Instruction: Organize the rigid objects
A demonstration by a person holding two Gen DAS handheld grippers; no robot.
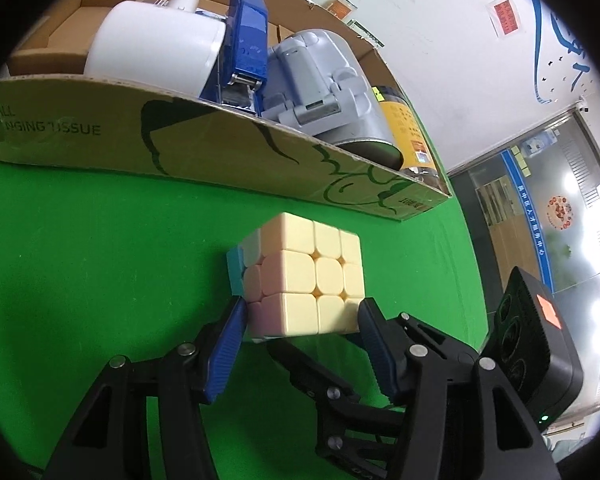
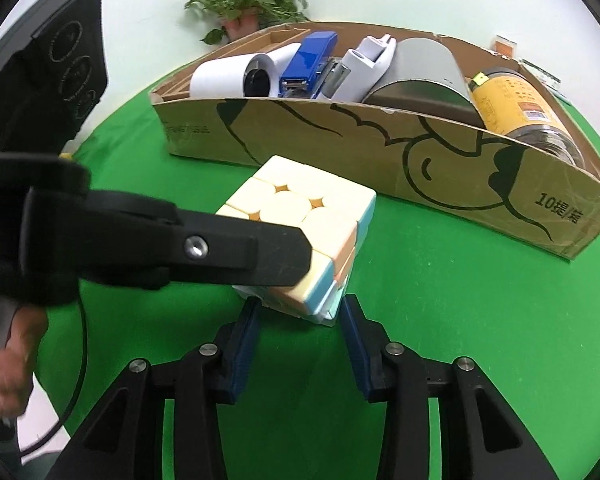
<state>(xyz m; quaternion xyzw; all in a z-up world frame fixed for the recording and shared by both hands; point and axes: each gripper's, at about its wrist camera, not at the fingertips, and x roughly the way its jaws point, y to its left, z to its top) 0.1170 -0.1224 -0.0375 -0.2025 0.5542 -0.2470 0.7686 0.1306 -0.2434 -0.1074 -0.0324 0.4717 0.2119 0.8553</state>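
Both tongs are at the cube (image 1: 300, 276). From the left wrist view, my left gripper (image 1: 302, 316) has its blue pads against the cube's two lower side faces, so I read it as gripping the cube. My right gripper (image 2: 300, 308) comes in at the cube's nearest corner with its jaws narrowed; the pads (image 2: 249, 322) sit just at the bottom edge, and I cannot tell whether they actually press on it or only flank it.

The cube sits on the green mat (image 2: 440, 320), just in front of the box (image 2: 340, 140) and outside it. I judge the task well along: the box already holds a white roll (image 2: 224, 74), a blue stapler (image 2: 308, 58), a pale grey tool (image 1: 312, 80), a grey can (image 2: 420, 76) and a yellow jar (image 2: 512, 100), laid side by side. The cube is the only loose item I can see on the mat, so what remains is lifting it over the front wall and finding it a gap; the far left of the box looks freest.

A cube has no long axis. It stands flat, pale yellow face up, and seen from my right wrist one vertical edge turns toward me, with its faces slanted against the box's front wall.
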